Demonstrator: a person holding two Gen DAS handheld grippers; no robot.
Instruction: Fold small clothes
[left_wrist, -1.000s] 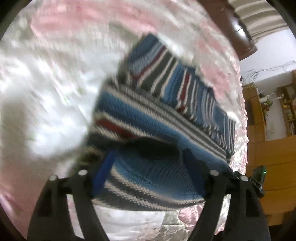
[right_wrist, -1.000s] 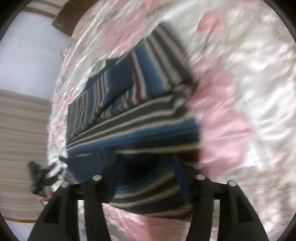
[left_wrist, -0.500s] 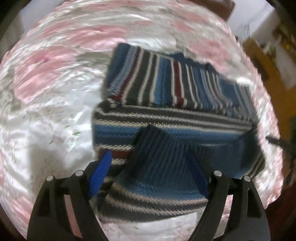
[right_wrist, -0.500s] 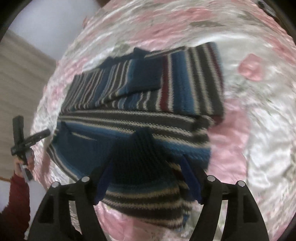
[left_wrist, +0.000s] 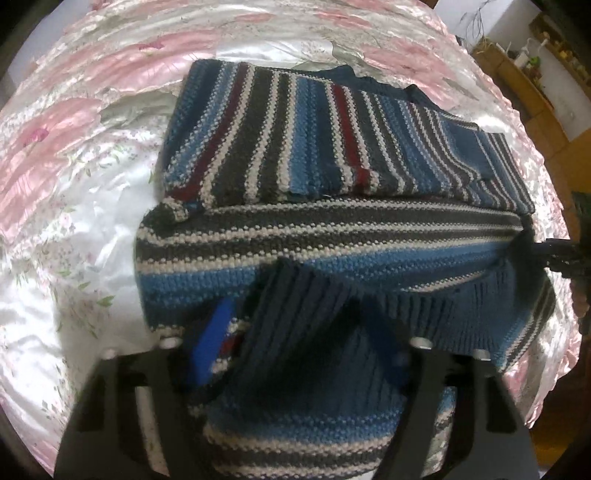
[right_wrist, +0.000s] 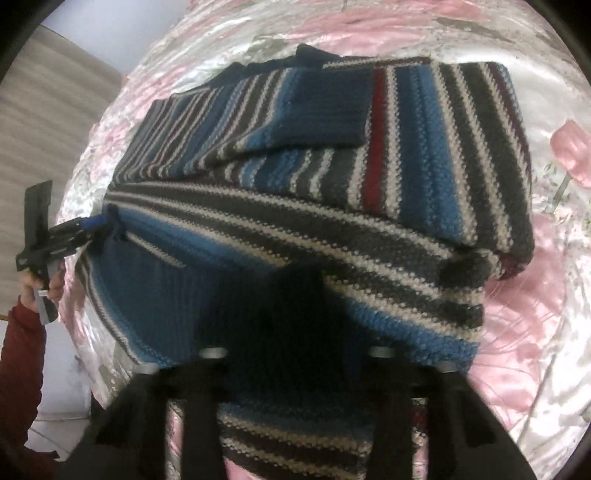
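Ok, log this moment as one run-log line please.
stage: hem fold underway | left gripper: shut on striped sweater hem | right gripper: shut on hem | surface: pink floral bedspread

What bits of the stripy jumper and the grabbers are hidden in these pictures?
- Left gripper fingertips: left wrist view, draped by the sweater hem.
- Right gripper fingertips: right wrist view, under dark ribbing.
- Sweater's underside: both views, against the bedspread.
- Shelf items, left view's corner: too small.

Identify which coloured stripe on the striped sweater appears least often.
The dark red stripe on the sweater: only a few thin bands, while blue, grey and white repeat throughout.
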